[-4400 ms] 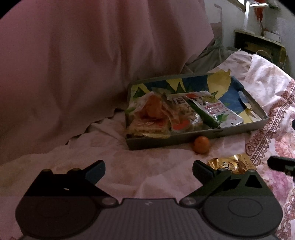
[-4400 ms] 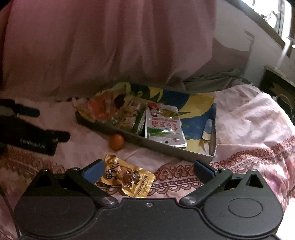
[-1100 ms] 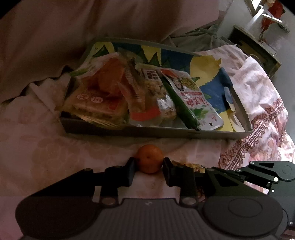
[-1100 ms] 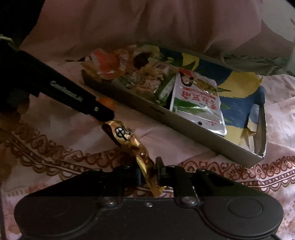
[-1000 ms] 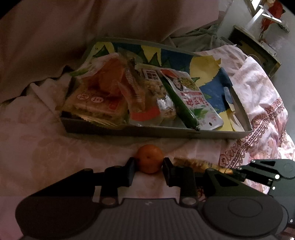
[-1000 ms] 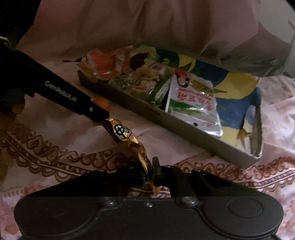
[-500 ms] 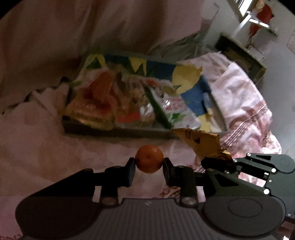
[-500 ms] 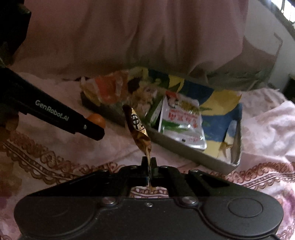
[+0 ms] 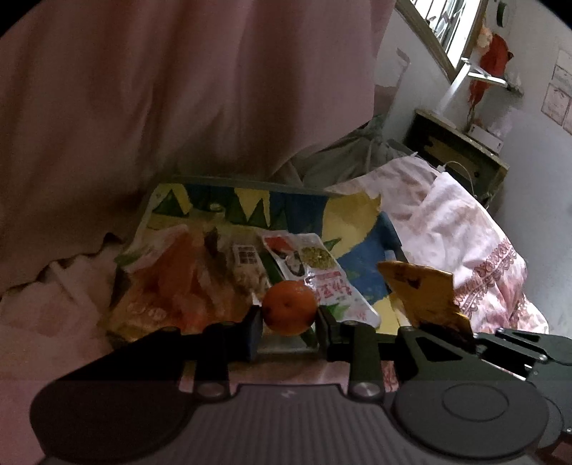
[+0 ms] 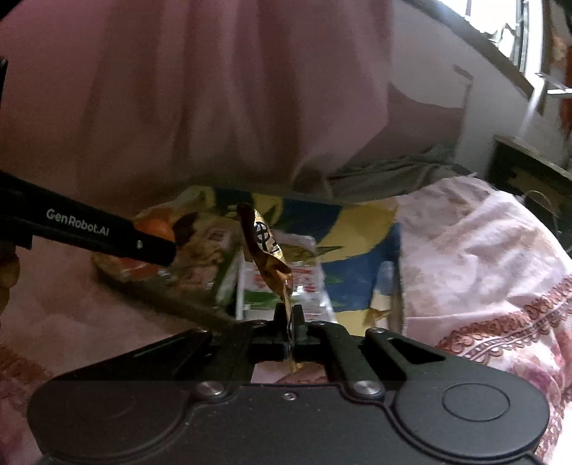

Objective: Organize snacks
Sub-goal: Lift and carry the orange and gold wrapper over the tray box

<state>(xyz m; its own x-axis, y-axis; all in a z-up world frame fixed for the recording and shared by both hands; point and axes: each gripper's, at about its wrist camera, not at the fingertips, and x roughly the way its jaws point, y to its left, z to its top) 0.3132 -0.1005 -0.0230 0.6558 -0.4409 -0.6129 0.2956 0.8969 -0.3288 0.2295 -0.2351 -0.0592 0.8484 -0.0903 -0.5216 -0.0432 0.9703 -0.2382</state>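
Pinching small orange (image 9: pixel 290 312) in left tool (image 9: pixel 289 322). Squeezing gold snack packet (image 10: pixel 266 255) in right tool (image 10: pixel 289 316), pressed tight. Hovering over colourful tray (image 9: pixel 357 246) on bed.

Pink curtain (image 9: pixel 178 89) behind, floral bedsheet (image 9: pixel 464 221), barred window (image 9: pixel 439 32), dark shelf (image 9: pixel 461 153)

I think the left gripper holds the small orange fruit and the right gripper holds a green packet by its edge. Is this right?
Not quite. In the right wrist view the right gripper pinches a gold packet, not green. The left gripper does hold the orange fruit.
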